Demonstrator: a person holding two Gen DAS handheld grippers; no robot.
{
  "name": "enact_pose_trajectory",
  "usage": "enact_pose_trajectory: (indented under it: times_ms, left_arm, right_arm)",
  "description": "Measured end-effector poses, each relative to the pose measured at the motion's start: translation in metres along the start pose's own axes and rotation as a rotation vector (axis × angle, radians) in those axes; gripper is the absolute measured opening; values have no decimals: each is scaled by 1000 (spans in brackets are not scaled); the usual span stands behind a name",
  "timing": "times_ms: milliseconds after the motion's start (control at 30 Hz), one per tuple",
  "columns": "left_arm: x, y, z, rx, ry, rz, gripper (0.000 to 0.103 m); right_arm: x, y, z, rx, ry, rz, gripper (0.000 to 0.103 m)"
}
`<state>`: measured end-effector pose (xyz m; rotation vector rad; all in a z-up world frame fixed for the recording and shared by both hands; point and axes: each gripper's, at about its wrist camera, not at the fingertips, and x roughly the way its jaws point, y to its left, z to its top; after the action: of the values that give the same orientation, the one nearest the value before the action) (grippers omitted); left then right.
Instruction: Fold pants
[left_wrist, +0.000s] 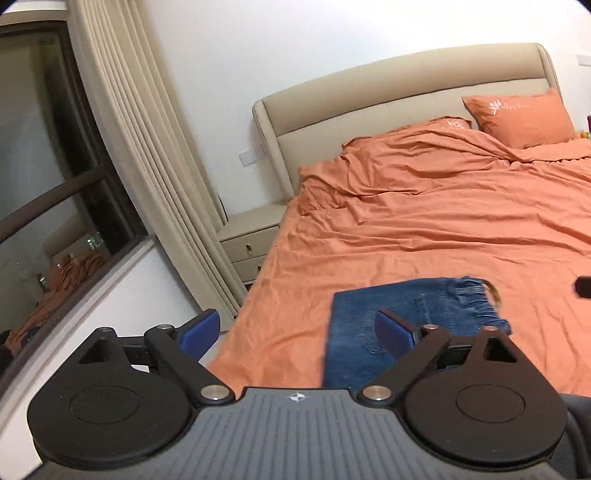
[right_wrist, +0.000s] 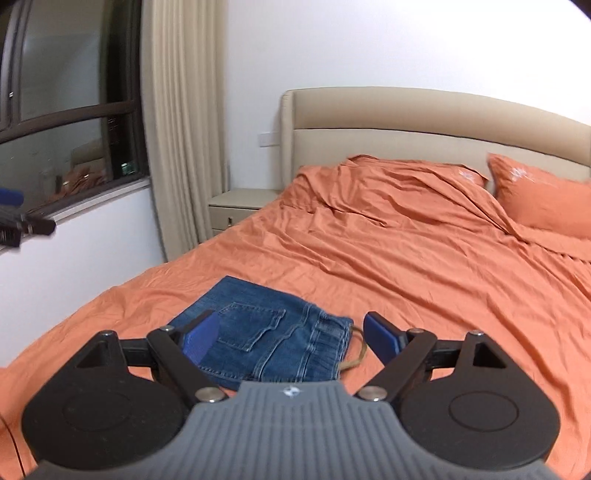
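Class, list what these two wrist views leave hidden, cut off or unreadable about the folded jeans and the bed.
- Folded blue denim jeans: near edge hidden by the right claw body, right wrist view.
- Same jeans, left wrist view: partly covered by the left claw finger.
- White lettering on the orange pillow: too small to read.
- Black object: cut off by the right edge, left wrist view.

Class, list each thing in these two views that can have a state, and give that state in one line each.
jeans: folded into a compact rectangle, lying flat on the bed
left gripper: open, holding nothing
right gripper: open, holding nothing
bed cover: spread out, wrinkled
nightstand drawers: closed
curtain: drawn aside
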<state>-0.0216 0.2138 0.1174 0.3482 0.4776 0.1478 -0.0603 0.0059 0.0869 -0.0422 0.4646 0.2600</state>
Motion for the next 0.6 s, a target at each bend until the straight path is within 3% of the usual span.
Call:
enact_pose_trajectory:
  times_ms: [100,233,433,600]
  left_arm:
    - [0,-31,-23,-46,-6,-1,103]
    - [18,-52,-50,-163,78,-38,103]
    - [54,-58,-83,-230,181,-8,103]
    - [72,-58,-102,-268,239,-2,103]
  right_arm:
    - [-1,13,-17,25,19,14,82]
    - [15,28,-41,57,57,-1,82]
    - [49,38,-67,80,97,-30,82]
    - [75,35,-77,181,94,-30,82]
